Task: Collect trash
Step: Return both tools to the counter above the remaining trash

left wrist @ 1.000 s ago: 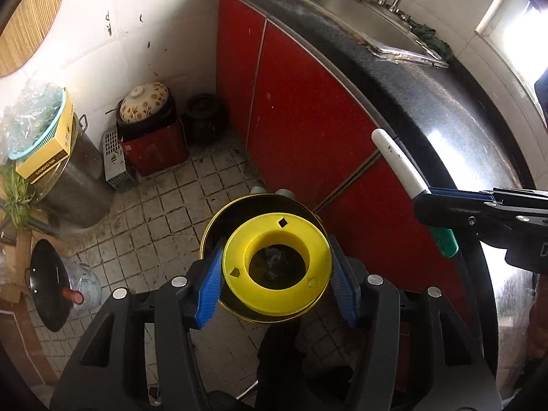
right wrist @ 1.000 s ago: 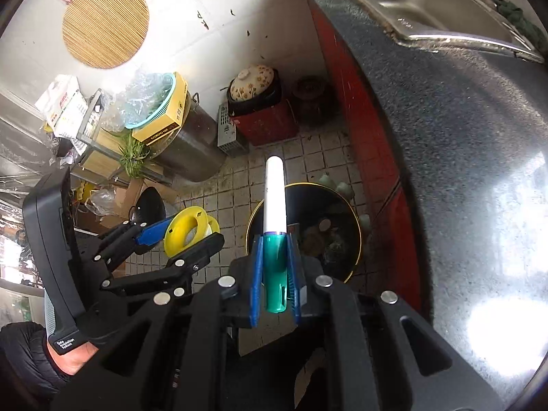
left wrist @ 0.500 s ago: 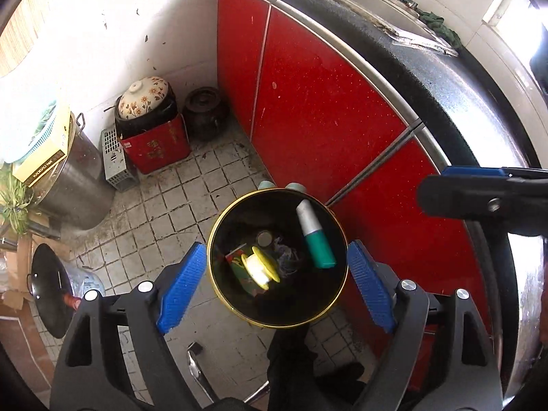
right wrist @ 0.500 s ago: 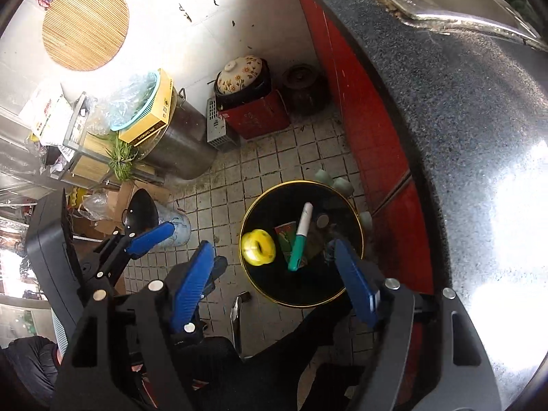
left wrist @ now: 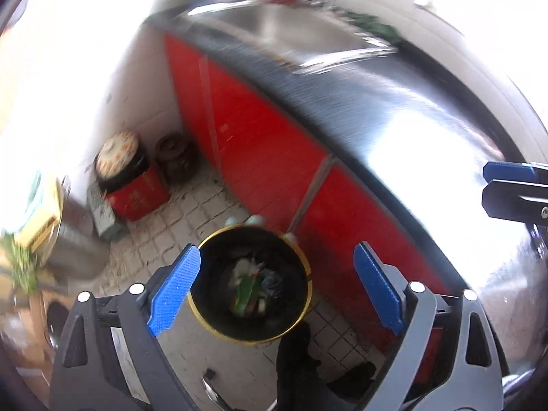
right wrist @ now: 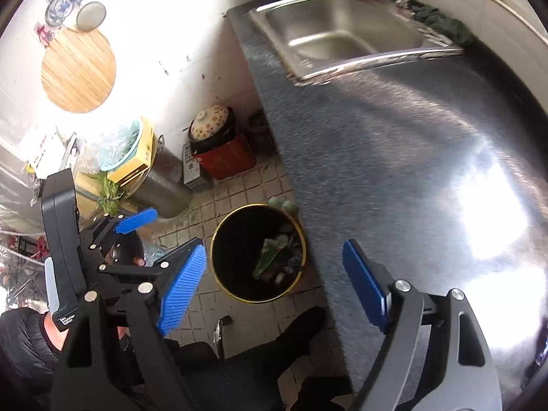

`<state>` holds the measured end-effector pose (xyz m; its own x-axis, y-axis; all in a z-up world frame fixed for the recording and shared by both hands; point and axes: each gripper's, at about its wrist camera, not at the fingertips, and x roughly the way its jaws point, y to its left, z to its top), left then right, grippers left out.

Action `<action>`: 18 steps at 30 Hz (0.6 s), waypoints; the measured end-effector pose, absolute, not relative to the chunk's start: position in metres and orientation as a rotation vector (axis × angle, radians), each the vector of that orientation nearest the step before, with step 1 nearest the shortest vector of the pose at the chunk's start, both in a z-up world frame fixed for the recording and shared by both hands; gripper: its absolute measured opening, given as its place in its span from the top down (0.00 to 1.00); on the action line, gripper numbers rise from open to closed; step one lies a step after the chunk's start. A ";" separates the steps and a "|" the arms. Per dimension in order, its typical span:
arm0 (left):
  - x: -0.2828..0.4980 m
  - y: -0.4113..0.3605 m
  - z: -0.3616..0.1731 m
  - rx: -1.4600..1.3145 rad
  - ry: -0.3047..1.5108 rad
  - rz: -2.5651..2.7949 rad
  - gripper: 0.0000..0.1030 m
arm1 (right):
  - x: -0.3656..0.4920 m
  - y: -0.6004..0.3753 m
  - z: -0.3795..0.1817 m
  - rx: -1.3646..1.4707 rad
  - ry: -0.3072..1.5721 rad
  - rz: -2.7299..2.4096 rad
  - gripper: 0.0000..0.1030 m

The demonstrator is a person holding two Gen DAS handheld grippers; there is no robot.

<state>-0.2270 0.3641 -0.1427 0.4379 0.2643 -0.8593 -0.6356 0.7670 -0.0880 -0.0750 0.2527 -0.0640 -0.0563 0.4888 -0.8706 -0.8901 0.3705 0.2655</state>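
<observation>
A black trash bin with a gold rim stands on the tiled floor against the red cabinet. A green wrapper and other scraps lie at its bottom. My left gripper hangs above the bin; its jaws are opening with nothing between the blue pads. In the right wrist view the same bin holds the trash. My right gripper is above its right side, half over the counter edge, jaws opening and empty. The left gripper shows to the left, beside the bin.
A dark counter with a steel sink runs along the right over red cabinet doors. A floral-lidded pot on a red box and a steel pot stand in the corner. A person's dark leg is near the bin.
The left gripper let go of a yellow spool and the right let go of a green-and-white marker; both fell into the bin. Both grippers opened wide and lifted away from it.
</observation>
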 end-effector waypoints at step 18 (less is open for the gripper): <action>0.002 0.034 -0.050 0.068 0.904 -0.374 0.11 | 0.026 -0.153 -0.013 -0.087 0.994 0.349 0.17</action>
<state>0.0019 0.0343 -0.0495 0.5590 -0.2883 -0.7774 0.3448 0.9335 -0.0982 0.0263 -0.1533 -0.0127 0.4946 0.2480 -0.8330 -0.3271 0.9411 0.0860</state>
